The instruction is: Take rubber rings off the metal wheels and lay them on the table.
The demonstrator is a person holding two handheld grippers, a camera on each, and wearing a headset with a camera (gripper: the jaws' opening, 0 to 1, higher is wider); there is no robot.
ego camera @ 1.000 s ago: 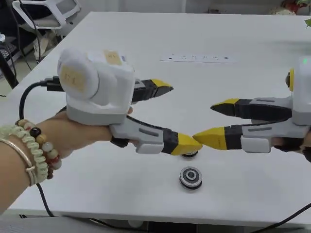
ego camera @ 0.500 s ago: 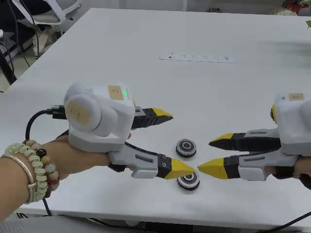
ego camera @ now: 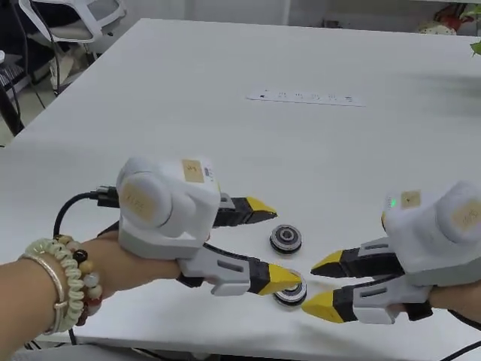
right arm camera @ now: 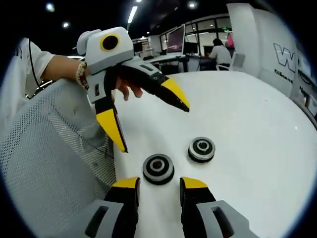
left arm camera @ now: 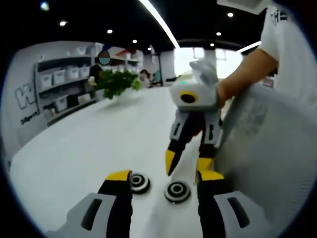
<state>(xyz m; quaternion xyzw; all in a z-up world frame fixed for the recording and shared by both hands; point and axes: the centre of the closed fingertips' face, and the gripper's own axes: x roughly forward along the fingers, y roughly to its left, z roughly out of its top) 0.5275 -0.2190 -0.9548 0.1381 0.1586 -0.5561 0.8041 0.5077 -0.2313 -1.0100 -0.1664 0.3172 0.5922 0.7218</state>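
Observation:
Two small metal wheels with black rubber rings lie flat on the white table (ego camera: 225, 128) near its front edge. The far wheel (ego camera: 285, 238) (left arm camera: 139, 183) (right arm camera: 201, 149) is in full sight. The near wheel (ego camera: 290, 293) (left arm camera: 177, 192) (right arm camera: 158, 169) is partly covered by the left gripper's lower jaw in the head view. My left gripper (ego camera: 274, 241) (left arm camera: 164, 177) (right arm camera: 151, 119) is open, with both wheels in front of its spread jaws. My right gripper (ego camera: 317, 284) (right arm camera: 159, 183) (left arm camera: 187, 162) is open and empty, its tips just short of the near wheel.
A white power strip (ego camera: 304, 95) lies farther back on the table. An office chair (ego camera: 68, 22) stands beyond the table's left corner. A grey mesh chair back (left arm camera: 262, 144) (right arm camera: 54, 148) stands close to the table's front edge. A green plant (left arm camera: 116, 82) sits at the far end.
Both grippers have come down toward the table and the two wheels. The right gripper has dropped lower and closer to the near wheel. Both stay open.

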